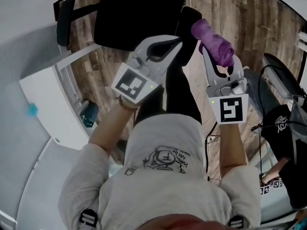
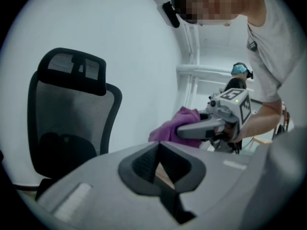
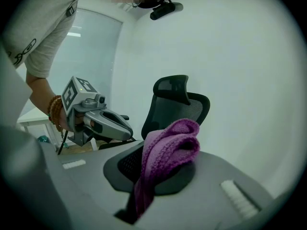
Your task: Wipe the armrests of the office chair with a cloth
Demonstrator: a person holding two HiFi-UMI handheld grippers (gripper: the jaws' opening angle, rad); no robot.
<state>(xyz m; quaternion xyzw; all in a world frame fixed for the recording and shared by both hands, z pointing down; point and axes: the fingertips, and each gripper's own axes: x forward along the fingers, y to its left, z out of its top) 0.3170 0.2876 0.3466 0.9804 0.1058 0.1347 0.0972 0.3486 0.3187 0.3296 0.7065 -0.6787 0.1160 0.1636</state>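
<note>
Purple cloth pinched in right gripper: likely soft, light, floppy; best held bunched at mid-fold. Left gripper closed, empty. Near armrest.

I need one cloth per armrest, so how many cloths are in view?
1. A purple cloth is clamped in the right tongs, held near the office chair. The left tongs are shut on nothing. Others may lie out of view.
</note>
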